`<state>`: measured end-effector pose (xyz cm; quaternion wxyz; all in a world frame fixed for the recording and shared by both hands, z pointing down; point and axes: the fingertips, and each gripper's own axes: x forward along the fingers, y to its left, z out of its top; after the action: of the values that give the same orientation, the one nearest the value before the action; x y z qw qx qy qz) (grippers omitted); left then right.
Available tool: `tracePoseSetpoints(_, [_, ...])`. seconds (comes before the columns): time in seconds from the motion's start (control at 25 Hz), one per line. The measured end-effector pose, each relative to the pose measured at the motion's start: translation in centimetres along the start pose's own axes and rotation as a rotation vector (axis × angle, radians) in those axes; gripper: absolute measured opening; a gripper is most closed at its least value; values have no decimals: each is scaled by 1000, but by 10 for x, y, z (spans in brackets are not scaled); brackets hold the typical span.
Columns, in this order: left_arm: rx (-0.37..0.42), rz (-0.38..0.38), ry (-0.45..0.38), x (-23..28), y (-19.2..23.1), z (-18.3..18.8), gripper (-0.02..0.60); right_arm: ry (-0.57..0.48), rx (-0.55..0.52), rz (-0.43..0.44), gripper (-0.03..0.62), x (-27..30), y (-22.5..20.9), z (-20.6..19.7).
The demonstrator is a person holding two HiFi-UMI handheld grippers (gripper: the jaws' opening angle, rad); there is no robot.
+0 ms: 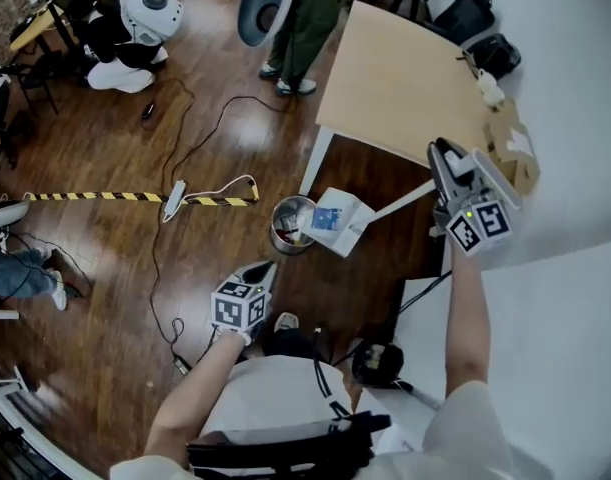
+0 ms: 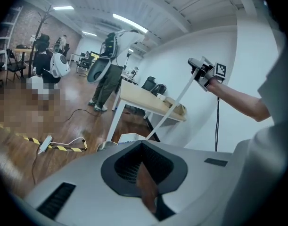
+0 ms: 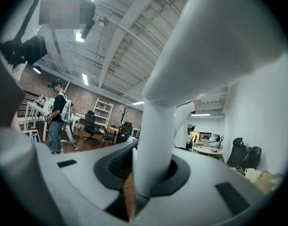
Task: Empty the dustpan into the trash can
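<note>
Right gripper (image 3: 146,182) jaws were clamped on the white handle (image 3: 158,126) of the dustpan (image 1: 337,220), just right of the trash can (image 1: 288,230); left gripper (image 2: 143,147) jaws were together, empty.

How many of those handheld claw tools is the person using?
2. The left gripper hangs low, near the trash can; the right gripper is raised near the table, clamped on the dustpan handle. None seem hidden.

Robotics lab in an open-plan office. White humanoid robot (image 1: 135,33) on the wood floor (image 1: 105,268), hazard tape (image 1: 85,196), power strip (image 1: 174,199), loose cable (image 1: 200,138), office chairs (image 3: 91,126), brick wall (image 3: 80,100), shelving (image 3: 102,113), ceiling strip lights (image 2: 129,22).
</note>
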<state>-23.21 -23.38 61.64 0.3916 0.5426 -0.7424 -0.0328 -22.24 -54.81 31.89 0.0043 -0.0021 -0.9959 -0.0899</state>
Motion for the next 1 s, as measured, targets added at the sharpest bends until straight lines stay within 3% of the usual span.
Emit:
tracePoseSetpoints(0.16, [-37,42,-6,4,8,2,-6,51,13,80,91,29,-8,-41])
tracePoseSetpoints(0.4, [-88,90,-12,1,21,-2,-6,108,-10,165,95,53,16,-81])
tracePoseSetpoints(0.64, [-113,89,-26,7,21,0,-6,155,-77,250,94,64,28,-80])
tracePoseSetpoints(1.0, [-92,66,-43,17,22,19,-6,229,-240,414,95,63,91,-71])
